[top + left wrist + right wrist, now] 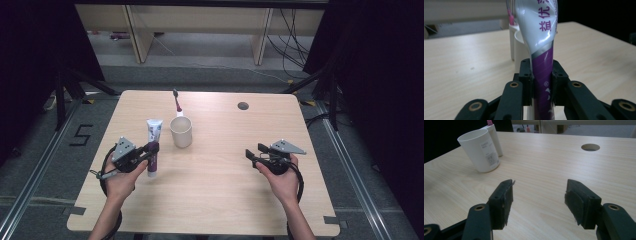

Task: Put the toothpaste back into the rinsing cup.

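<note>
Left gripper clamps a white-and-purple plastic toothpaste tube by its purple lower section; in the left gripper view the two black pads press flat against either side of the tube, jaws narrowed to the tube's width. Tube stands upright, crimped white end up, purple end down at the light wooden tabletop; whether it touches the wood I cannot tell. It sits on the person's left half of the table, just beside and slightly nearer the person than a white plastic cup. Behind the cup, touching or nearly touching it, stands a small white holder with a pink-necked toothbrush rising from it, dark bristle end uppermost. The left gripper view shows the cup directly behind the tube. Right gripper is held low over the right half of the table, well apart from cup and tube, pointing toward the table's middle. In the right gripper view its jaws stand wide apart with only bare wood between them; the pads grip nothing. Cup lies ahead and to the left in that view, with a round cable hole in the tabletop farther off to the right.
</note>
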Motion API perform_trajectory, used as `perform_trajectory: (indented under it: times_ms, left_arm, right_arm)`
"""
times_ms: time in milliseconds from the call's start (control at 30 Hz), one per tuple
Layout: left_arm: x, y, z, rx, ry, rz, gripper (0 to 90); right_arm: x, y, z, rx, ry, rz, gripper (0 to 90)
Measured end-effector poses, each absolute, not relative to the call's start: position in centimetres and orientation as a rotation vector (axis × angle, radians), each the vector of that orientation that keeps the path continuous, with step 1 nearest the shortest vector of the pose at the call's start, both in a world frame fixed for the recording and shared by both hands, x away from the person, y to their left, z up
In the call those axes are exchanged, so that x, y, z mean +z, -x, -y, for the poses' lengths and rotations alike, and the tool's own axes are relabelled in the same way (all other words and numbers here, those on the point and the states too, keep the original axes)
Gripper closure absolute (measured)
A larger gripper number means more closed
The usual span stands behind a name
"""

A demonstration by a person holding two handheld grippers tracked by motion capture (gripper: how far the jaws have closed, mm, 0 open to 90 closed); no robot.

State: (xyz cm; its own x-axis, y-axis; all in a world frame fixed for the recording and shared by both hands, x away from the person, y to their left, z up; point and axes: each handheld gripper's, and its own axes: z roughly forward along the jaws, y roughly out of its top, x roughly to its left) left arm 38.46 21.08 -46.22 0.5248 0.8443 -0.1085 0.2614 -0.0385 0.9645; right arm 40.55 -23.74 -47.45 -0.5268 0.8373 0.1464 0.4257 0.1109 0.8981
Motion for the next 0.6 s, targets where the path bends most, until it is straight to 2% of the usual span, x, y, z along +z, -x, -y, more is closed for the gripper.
perform_trajectory:
  times_ms: [233,600]
  left_arm:
    - [-46.1,-38.5,-20.8,0.690,-1.505,-0.911,74.9]
    - [-45.2,-39.6,-20.1,0.710,-1.398,-0.847,74.9]
  right_arm:
    - [-47.8,-40.5,23.9,1.426,-1.246,-1.996,39.9]
    - [-48.2,-40.8,24.8,1.409,-1.274,-1.977,40.0]
